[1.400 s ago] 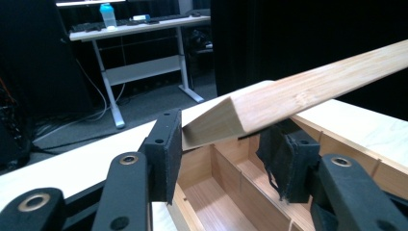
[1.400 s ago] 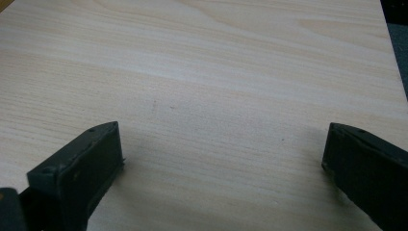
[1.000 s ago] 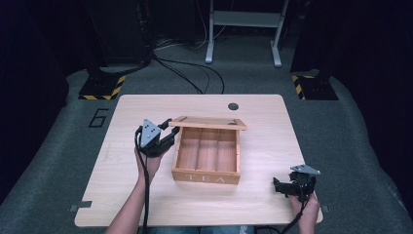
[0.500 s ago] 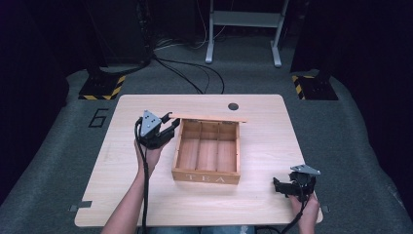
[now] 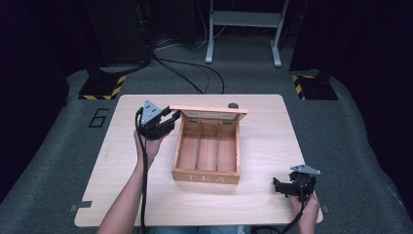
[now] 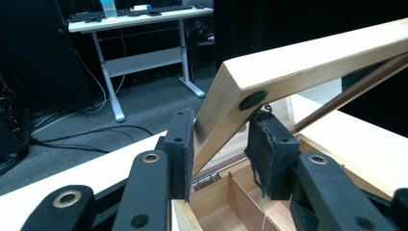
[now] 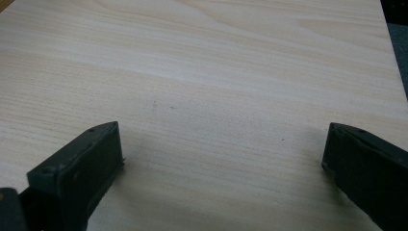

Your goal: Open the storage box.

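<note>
A wooden tea box [image 5: 207,156] with "TEA" on its front stands in the middle of the table, showing three empty compartments. Its hinged lid [image 5: 209,110] is raised at the back edge. My left gripper [image 5: 173,118] is at the lid's left corner and shut on it. In the left gripper view the pads [image 6: 182,144] press both sides of the lid's corner [image 6: 308,62], and the box's hinge [image 6: 204,180] lies below. Near the table's front right corner my right gripper [image 5: 280,185] rests open, with bare tabletop between the jaws of the right gripper [image 7: 221,144].
A small black round object [image 5: 233,105] lies on the table [image 5: 122,195] behind the box. Beyond the table are cables [image 5: 195,78] on the floor, a white desk frame [image 5: 243,29] and two yellow-and-black striped bases [image 5: 102,87].
The left gripper has risen and moved back with the lid's corner, swinging the lid from a low tilt to nearly upright. The right gripper has stayed where it was.
</note>
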`<control>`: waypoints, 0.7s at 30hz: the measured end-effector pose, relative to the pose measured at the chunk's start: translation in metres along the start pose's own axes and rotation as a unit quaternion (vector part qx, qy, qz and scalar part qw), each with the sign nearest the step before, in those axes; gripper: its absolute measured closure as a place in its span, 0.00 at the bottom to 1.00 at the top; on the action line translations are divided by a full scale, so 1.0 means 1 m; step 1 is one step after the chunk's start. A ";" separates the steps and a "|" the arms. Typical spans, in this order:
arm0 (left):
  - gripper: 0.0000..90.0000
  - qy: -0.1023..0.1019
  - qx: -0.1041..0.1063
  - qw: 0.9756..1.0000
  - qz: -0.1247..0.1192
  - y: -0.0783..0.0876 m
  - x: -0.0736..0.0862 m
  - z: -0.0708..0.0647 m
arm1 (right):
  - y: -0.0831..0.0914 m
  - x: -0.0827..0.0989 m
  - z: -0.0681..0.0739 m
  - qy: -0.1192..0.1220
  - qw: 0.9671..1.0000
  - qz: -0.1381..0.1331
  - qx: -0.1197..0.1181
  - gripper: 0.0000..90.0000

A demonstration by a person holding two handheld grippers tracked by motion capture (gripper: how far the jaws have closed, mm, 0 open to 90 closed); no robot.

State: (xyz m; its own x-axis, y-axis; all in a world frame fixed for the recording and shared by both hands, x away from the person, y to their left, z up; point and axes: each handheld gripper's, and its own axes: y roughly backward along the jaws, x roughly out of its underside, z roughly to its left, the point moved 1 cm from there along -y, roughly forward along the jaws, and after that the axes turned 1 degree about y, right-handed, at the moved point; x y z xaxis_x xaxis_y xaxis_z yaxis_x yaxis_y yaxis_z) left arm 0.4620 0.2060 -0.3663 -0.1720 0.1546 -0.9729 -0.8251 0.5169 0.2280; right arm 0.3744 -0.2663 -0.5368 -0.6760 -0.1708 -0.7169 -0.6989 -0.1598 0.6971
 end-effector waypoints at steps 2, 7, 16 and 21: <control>0.69 0.003 0.001 1.000 0.002 0.000 -0.001 0.000 | 0.000 0.000 0.000 0.000 1.000 0.000 0.000 0.00; 0.69 -0.001 0.002 1.000 0.004 -0.001 -0.003 0.002 | 0.000 0.000 0.000 0.000 1.000 0.000 0.000 0.00; 0.69 0.001 0.004 1.000 0.006 -0.002 -0.003 0.002 | 0.000 0.000 0.000 0.001 1.000 -0.001 0.000 0.00; 0.69 0.001 0.003 1.000 0.003 -0.002 -0.003 0.002 | 0.000 0.000 0.000 0.001 1.000 -0.001 0.000 0.00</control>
State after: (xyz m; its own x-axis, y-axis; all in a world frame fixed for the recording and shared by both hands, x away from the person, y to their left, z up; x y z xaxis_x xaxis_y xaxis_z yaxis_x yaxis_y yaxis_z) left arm 0.4652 0.2062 -0.3636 -0.1791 0.1558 -0.9714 -0.8206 0.5210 0.2348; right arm 0.3745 -0.2664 -0.5369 -0.6749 -0.1720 -0.7176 -0.6997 -0.1596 0.6964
